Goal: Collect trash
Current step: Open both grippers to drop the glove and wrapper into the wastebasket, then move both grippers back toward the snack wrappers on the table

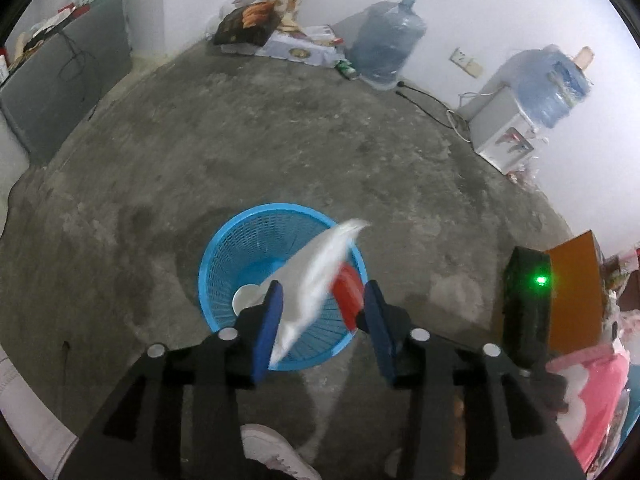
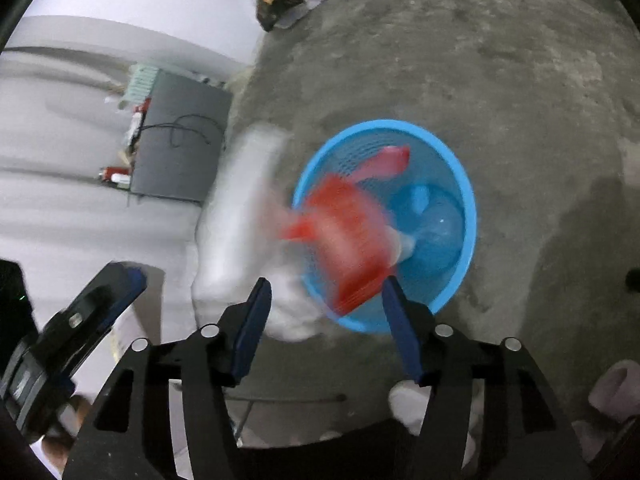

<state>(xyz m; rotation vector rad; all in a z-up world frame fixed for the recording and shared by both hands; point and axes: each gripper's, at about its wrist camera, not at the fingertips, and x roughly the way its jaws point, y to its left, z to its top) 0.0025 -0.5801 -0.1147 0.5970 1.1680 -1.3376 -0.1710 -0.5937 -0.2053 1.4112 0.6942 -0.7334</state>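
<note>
A round blue mesh basket point(image 1: 224, 248) point(image 2: 468, 208) stands on the concrete floor just below both grippers. Over its rim my left gripper point(image 1: 324, 286) is open, and a blurred white wrapper point(image 1: 320, 272) hangs loose between its blue fingers. My right gripper point(image 2: 326, 282) is also open above the basket, with a blurred red packet point(image 2: 348, 240) point(image 1: 348, 296) free between its fingers. The white wrapper point(image 2: 236, 208) shows as a smear to its left. Inside the basket lie a pinkish-red scrap point(image 2: 388, 160) and a white cup-like piece point(image 1: 246, 296).
Two blue water jugs point(image 1: 384, 40) point(image 1: 552, 80), one on a white dispenser point(image 1: 500, 136), stand along the far wall with a black cable point(image 1: 424, 100). A grey cabinet point(image 1: 60, 80) is at the left. A white shoe point(image 1: 272, 452) is beneath me; pink fabric point(image 1: 592, 400) lies right.
</note>
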